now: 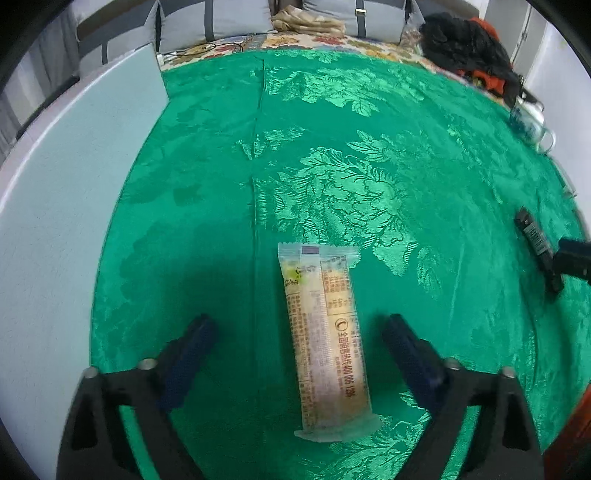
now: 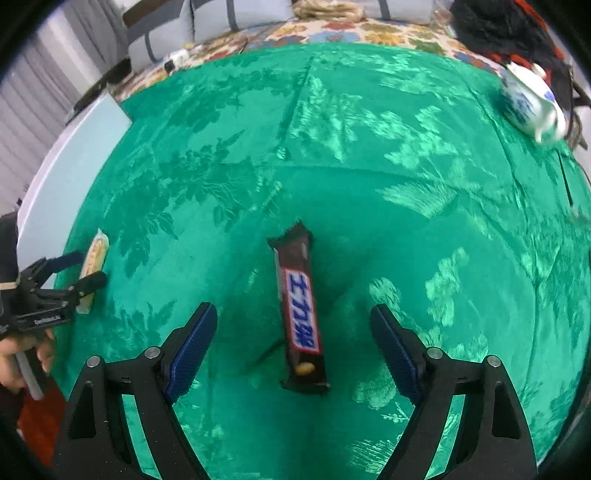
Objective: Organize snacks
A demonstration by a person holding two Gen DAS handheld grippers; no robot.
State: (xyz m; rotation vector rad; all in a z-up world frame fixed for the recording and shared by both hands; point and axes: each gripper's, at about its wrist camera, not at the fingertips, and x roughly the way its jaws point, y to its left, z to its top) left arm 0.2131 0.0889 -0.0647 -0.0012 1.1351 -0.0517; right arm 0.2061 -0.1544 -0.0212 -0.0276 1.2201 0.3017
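A pale yellow wafer bar in a clear wrapper (image 1: 325,343) lies lengthwise on the green cloth between the fingers of my left gripper (image 1: 299,328), which is open around it without touching. A brown Snickers bar (image 2: 301,314) lies lengthwise between the fingers of my right gripper (image 2: 293,321), also open and apart from it. The right wrist view shows the left gripper (image 2: 83,267) at far left around the wafer bar (image 2: 94,258). The left wrist view shows the Snickers bar (image 1: 535,240) at far right.
A green floral tablecloth (image 1: 369,166) covers the table. A light blue board (image 1: 74,184) lies at the left. A blue-and-white teapot (image 2: 528,103) stands at the far right edge. Dark clothes (image 1: 465,40) and grey cushions (image 1: 221,18) lie beyond the table.
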